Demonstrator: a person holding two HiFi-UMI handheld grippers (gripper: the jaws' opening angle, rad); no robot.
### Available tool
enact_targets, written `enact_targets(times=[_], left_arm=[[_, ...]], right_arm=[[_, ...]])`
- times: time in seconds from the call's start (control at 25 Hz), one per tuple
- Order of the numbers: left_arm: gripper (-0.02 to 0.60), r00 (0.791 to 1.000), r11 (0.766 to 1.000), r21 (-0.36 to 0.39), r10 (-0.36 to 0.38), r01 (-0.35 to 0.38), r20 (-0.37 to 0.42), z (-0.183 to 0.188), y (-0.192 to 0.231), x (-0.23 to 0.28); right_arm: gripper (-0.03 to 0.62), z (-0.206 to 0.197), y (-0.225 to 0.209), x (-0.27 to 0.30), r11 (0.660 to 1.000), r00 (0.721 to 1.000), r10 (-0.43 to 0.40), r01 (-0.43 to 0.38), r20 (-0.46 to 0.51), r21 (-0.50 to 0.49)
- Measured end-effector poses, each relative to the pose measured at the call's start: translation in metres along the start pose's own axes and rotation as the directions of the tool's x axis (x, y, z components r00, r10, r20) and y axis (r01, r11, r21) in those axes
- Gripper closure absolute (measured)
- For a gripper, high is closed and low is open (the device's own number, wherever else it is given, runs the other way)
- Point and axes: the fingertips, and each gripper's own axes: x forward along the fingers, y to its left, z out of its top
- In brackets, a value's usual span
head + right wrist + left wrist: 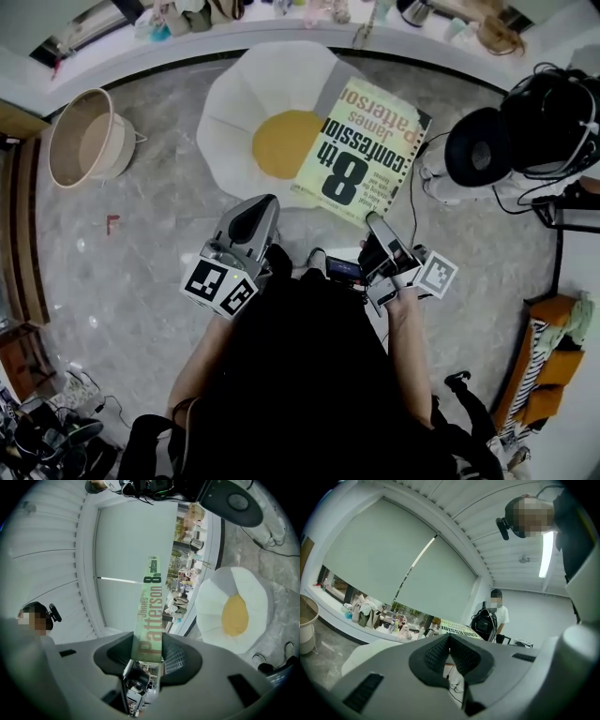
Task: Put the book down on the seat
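Grey marbled floor tiles [169,234] spread under us, and on them sits the white petal-shaped cushion seat [234,103] with its round yellow centre [286,142]. A beige round tub [89,141] stands well apart, off to the left.

Our right gripper [377,223] is clenched on the pale green paperback book with large black lettering [361,150]. In the right gripper view the spine [151,606] runs up from between the pads. The book is off the seat. From the head view it overlaps the seat's right-hand petals, and part of it reaches past the rim over bare floor. We cannot tell how high above the cushion it hangs.

Our left gripper [258,211] points upward with its jaws closed together on nothing, so it gives the book no support.

The risks we see:
- The grip takes only the end of the spine nearest us, so the long free end could swing or sag in the jaws as we lower it.
- If we let go where it hangs, the book may land half on the petals, tip over the soft rim and slide to the floor.
- The covers are not pinned, so the pages could fan open and crease on landing.

We judge the book needs carrying further left, toward the yellow centre, before release.
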Motion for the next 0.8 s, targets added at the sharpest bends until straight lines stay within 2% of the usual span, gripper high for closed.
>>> enact_targets(times=[0.36, 0.8], left_arm=[[0.572, 0.997, 0.996, 0.056, -0.071, 0.070, 0.025, 0.000, -0.002, -0.007], [0.572, 0.987, 0.984, 0.082, -0.152, 0.156, -0.057, -0.005, -0.001, 0.017]], right_arm=[[0.413, -0.003, 0.004, 0.000, 0.999, 0.999, 0.009, -0.008, 0.047, -0.031], [0.413, -0.002, 0.004, 0.002, 1.000, 0.997, -0.006, 0.007, 0.074, -0.016]])
